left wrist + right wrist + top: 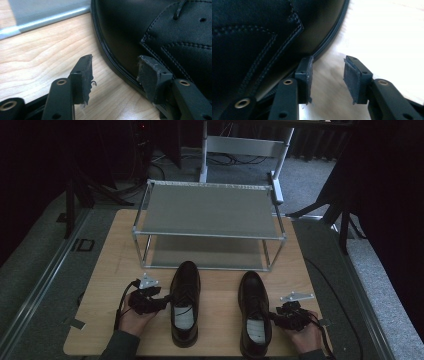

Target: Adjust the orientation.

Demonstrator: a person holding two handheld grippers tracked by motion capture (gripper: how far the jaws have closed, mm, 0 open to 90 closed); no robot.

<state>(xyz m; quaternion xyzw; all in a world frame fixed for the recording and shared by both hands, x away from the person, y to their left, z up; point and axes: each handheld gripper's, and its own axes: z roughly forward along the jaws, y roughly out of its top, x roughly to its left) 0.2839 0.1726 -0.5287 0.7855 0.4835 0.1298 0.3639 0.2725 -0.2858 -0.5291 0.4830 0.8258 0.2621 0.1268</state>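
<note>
Dark curtains and grey carpet surround a pale wooden table (100, 270), with cables and a white frame on the floor beyond it. On the far half of the table stands a two-tier metal rack (207, 210) with grey mesh shelves, both bare. In front of it sit two black leather lace-up shoes, toes pointing toward the rack and well apart: the left shoe (185, 290) and the right shoe (254, 307), each with a pale insole showing.

A person's hands come in from the near edge. The left gripper (113, 75) rests beside the outer side of the left shoe, jaws spread wide; one jaw seems to touch the upper just above the welt, the other stands over bare wood. The right gripper (327, 78) sits beside the outer side of the right shoe, jaws parted with nothing between them, the nearer jaw close against the sole edge.

The shoes look stiff at the sole and heel, softer at the upper, moderately heavy, with smooth polished leather that could slip. The collar rim at the heel or the side wall of the opening looks the surest hold
</note>
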